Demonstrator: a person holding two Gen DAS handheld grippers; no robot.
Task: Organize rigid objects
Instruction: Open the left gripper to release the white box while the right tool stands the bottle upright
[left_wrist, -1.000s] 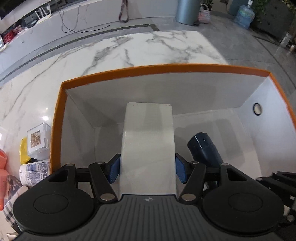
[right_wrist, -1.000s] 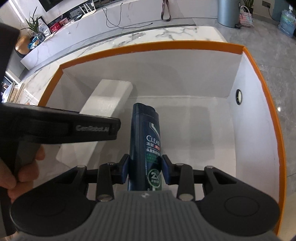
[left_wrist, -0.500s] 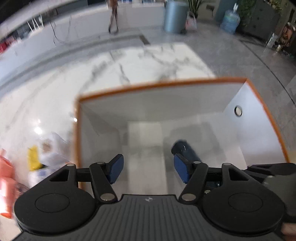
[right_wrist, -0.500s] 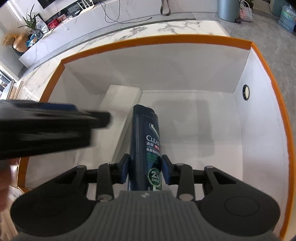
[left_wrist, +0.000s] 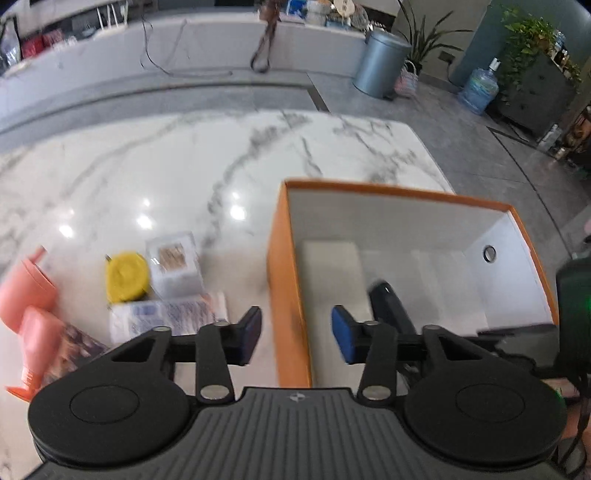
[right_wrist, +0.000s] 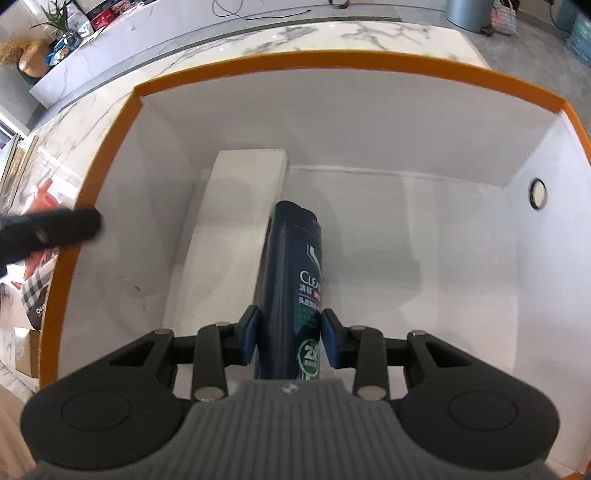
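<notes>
Progress looks partial: a white box (right_wrist: 236, 236) lies inside the orange-rimmed bin (right_wrist: 369, 62), and the right gripper (right_wrist: 288, 339), fingers clamped on the shampoo bottle (right_wrist: 291, 280), holds it over the bin floor (just beside that box). The left gripper (left_wrist: 295, 334), fingers apart and empty, straddles the bin's rim; a yellow disc (left_wrist: 127, 275), clear box (left_wrist: 173, 264) and pink cup (left_wrist: 27, 291) wait on the table (left_wrist: 184, 166).

Orange-rimmed white box (right_wrist: 110, 155) — navy shampoo bottle (right_wrist: 291, 280).
</notes>
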